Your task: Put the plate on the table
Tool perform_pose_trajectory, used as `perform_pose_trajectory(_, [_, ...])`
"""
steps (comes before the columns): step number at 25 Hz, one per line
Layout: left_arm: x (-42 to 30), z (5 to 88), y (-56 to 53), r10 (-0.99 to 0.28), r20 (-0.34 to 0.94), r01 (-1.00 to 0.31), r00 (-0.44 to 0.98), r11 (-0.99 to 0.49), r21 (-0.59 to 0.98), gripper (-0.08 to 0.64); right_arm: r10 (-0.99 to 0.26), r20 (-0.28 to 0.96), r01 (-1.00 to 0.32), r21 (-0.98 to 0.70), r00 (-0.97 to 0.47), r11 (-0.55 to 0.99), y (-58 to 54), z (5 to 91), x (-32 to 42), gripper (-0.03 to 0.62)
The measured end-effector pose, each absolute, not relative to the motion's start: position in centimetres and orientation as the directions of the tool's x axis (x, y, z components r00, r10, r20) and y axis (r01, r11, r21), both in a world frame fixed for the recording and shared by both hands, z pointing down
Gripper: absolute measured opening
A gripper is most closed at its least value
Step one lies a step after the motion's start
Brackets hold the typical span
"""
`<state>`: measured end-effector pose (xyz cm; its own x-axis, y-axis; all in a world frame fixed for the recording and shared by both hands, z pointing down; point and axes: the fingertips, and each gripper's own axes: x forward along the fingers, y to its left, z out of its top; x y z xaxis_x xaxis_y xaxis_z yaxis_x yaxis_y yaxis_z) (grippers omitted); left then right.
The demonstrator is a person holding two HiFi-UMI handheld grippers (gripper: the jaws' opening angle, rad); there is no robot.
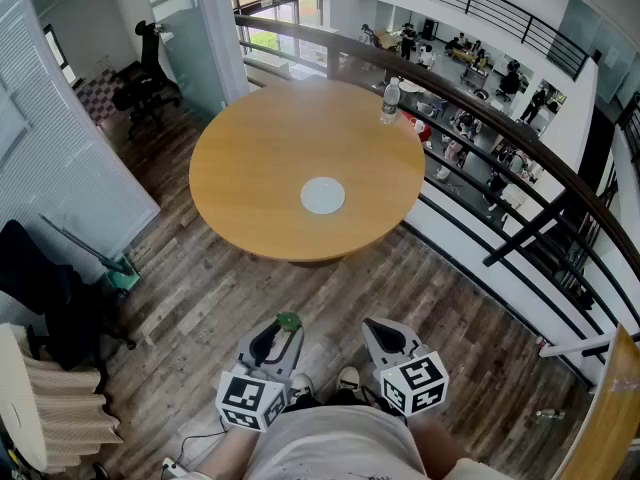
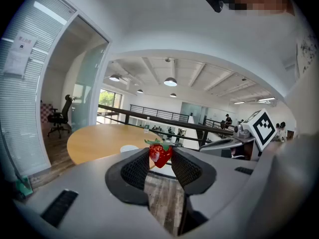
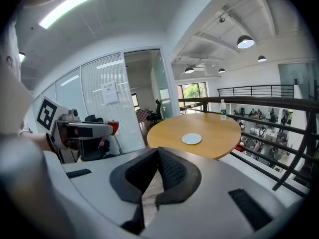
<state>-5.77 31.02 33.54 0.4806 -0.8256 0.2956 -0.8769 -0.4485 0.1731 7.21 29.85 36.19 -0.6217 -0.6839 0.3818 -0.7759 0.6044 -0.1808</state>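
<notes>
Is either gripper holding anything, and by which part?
The left gripper pinches a strawberry by its sides, at the jaw tips. The right gripper holds nothing.

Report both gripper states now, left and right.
left gripper: closed on a strawberry.
right gripper: closed, nothing between the jaws.

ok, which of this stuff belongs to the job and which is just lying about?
Job:
- plate, already lying on the round table
- strawberry, clamped in the left gripper; in hand, though the task doesn't name it

Lying about:
- water bottle, upright at the table's far edge
- office chair, on the floor beyond the table
- right gripper: shut, empty, idle
</notes>
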Motion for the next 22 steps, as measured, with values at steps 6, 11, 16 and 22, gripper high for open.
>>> perform_pose_trajectory(6, [-5.9, 33.5, 30.9, -0.823, 0.295, -0.874, 0.485, -0.453, 0.176, 0.153, -0.682, 0.385, -0.775, -0.179, -0.622, 0.606, 29.8, 36.2, 7.0, 0.025])
perform_pose_trajectory(11, [-6.2, 33.4, 30.9, -0.818, 0.293, -0.869, 0.495, -0.461, 0.180, 0.153, -0.699, 0.382, -0.791, -0.179, -0.604, 0.585, 29.5, 35.9, 6.9, 0.025])
perform_pose_trajectory(16, [-7.5, 33.2, 30.8, -0.817, 0.284, -0.864, 0.502, -0.467, 0.186, 0.153, -0.741, 0.368, -0.824, -0.167, -0.561, 0.541, 28.8, 35.3, 7.1, 0.025])
perform_pose_trajectory(22, [-10.2, 33.2, 31.3, -0.814, 0.273, -0.858, 0.513, -0.477, 0.190, 0.153, -0.773, 0.358, -0.849, -0.152, -0.525, 0.506, 29.1, 34.5, 6.3, 0.025])
